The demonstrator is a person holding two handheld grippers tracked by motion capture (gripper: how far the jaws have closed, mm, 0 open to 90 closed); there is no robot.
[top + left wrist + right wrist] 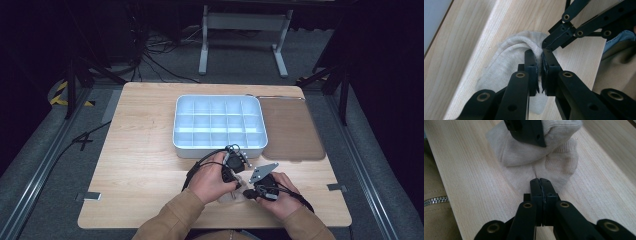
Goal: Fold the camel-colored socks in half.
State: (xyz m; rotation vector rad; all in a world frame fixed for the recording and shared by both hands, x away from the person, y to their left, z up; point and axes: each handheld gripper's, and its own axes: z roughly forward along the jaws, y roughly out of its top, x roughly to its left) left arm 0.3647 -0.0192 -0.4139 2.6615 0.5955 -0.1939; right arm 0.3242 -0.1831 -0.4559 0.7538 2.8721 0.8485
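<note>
A cream sock (234, 196) lies near the table's front edge, between the person's two hands. My left gripper (539, 53) is shut on a raised fold of the sock (506, 57), which bulges up over the rest of the fabric. My right gripper (539, 180) is shut with its tips on the near edge of the sock (559, 162), where a crease runs away from them. In the left gripper view the right gripper (544, 45) meets the same fold from the far side. The left gripper (540, 142) comes in at the top of the right gripper view, wrapped in sock.
A white divided organiser tray (218, 146) stands just beyond the hands, with a brown mat (292, 130) to its right. The wooden table (140, 170) has bare room to the left. The person's tan sleeves and jacket zip sit at the front edge.
</note>
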